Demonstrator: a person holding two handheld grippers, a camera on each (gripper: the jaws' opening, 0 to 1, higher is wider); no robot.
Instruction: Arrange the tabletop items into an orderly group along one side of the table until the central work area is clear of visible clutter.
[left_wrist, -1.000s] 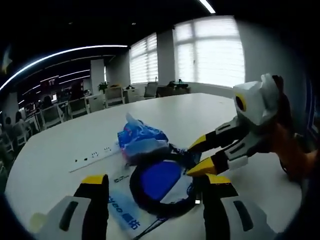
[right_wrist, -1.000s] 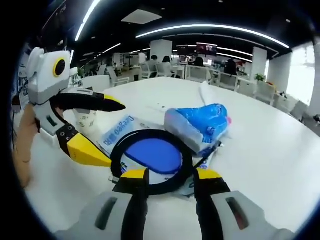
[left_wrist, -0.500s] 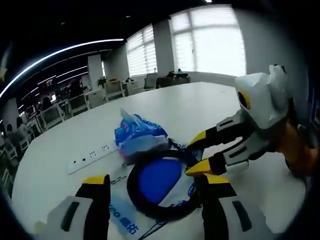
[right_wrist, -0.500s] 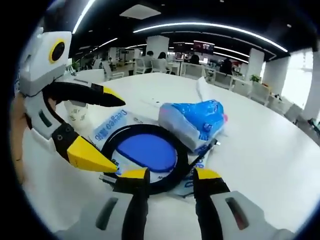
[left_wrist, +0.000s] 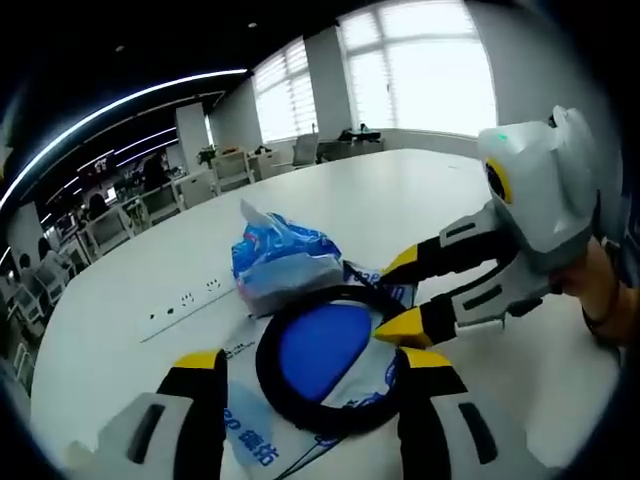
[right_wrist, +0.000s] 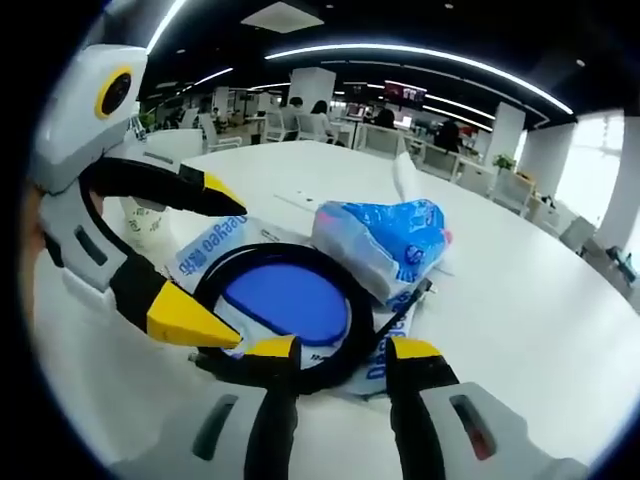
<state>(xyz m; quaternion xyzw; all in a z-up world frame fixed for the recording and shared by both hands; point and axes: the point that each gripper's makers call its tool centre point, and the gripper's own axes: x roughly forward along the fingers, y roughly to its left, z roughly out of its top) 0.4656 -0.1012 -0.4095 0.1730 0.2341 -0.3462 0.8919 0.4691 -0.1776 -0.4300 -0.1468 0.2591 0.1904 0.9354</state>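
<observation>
A black cable coil (left_wrist: 272, 372) (right_wrist: 362, 318) rings a blue disc (left_wrist: 325, 350) (right_wrist: 280, 300) and lies on a white packet with blue lettering (left_wrist: 250, 432) (right_wrist: 208, 252). A blue tissue pack (left_wrist: 282, 262) (right_wrist: 385, 238) leans on the coil's far side. In the left gripper view, my left gripper (left_wrist: 310, 365) is open and wide over the coil's near rim. My right gripper (right_wrist: 345, 350) is open with the coil's near rim between its jaws. It enters the left gripper view as the right gripper (left_wrist: 403, 295). The left gripper (right_wrist: 220, 265) reaches over the disc in the right gripper view.
A white power strip (left_wrist: 185, 305) lies on the white table (left_wrist: 420, 200) beyond the packet. A paper cup (right_wrist: 145, 225) stands behind the left gripper's jaws. Office chairs and desks stand far behind. The table surface (right_wrist: 540, 320) stretches wide to the right.
Both cameras have drifted a little closer to the coil, and the two grippers now crowd it from opposite sides. The coil, disc and tissue pack have stayed put.
</observation>
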